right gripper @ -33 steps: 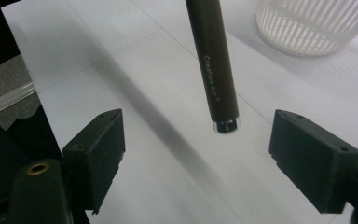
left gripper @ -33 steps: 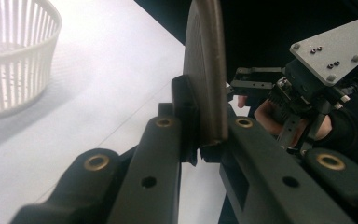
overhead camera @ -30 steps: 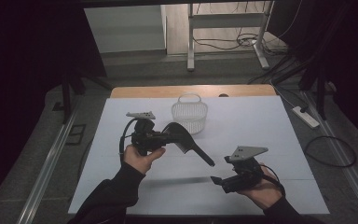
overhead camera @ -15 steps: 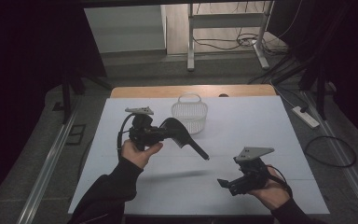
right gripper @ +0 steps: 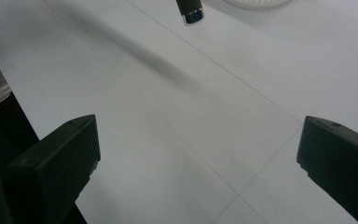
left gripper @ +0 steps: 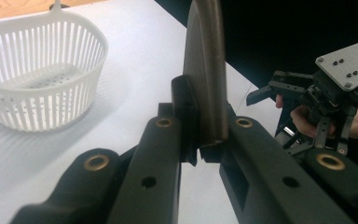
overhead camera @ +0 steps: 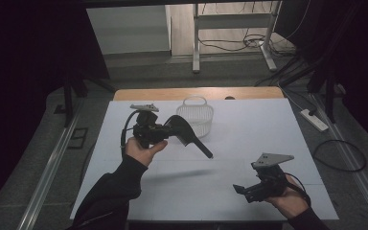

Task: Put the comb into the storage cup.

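Spatula (overhead camera: 188,134) clamped by its blade in left claw (overhead camera: 165,129), above the table (overhead camera: 249,134); right claw (overhead camera: 242,190) wide, empty, well apart.

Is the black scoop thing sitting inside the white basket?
No, the black scoop is up in the air, pinched in the left claw, beside the white basket.

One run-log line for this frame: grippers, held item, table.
left gripper: shut on black spatula, lifted | right gripper: jaws just opened, nothing between | white slotted plastic basket: upright on white table
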The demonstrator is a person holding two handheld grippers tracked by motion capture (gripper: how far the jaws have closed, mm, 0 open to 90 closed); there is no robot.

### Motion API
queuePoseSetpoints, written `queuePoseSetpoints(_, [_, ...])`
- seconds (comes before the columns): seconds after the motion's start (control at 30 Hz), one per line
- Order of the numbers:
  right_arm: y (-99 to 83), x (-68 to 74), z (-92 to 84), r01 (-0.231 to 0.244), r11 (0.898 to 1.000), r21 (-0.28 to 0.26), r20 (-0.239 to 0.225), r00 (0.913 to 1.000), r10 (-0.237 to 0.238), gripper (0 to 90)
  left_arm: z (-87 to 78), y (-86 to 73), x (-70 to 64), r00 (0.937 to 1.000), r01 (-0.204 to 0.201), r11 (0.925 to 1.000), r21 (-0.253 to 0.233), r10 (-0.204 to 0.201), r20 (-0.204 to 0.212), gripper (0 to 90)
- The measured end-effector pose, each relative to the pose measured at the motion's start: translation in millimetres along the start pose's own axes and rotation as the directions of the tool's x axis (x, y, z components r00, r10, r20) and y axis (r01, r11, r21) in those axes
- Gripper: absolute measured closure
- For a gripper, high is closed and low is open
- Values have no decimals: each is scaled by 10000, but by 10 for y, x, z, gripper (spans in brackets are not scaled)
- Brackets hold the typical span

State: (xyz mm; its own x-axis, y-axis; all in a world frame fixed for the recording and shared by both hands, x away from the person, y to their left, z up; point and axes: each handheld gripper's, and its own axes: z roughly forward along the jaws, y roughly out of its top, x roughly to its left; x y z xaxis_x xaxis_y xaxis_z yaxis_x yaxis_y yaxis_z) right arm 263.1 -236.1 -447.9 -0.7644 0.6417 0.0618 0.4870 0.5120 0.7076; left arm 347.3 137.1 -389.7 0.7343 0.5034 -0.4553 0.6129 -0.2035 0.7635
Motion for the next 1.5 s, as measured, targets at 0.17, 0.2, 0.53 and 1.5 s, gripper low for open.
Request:
queuePoseSetpoints(0.17, [-58,-24,-47,-83,10000,28,125,9999,83,0,8,42,34,10000,30,10000,29,-29,-92,870])
queuePoseSetpoints(0.2, [-69,-26,-58,-128,9999,44,135,9998,128,0,10,51,40,9999,46,10000,2,-46,-123,870])
queuePoseSetpoints(0.53, [-200,-60,-166,-387,9991,185,356,9986,381,0,29,148,82,9994,15,10000,18,-15,-344,871])
queuePoseSetpoints(1.5, [-458,-110,-478,-1297,9911,281,1130,9856,1258,0,-126,533,175,9950,-6,9990,-446,-38,-999,870])
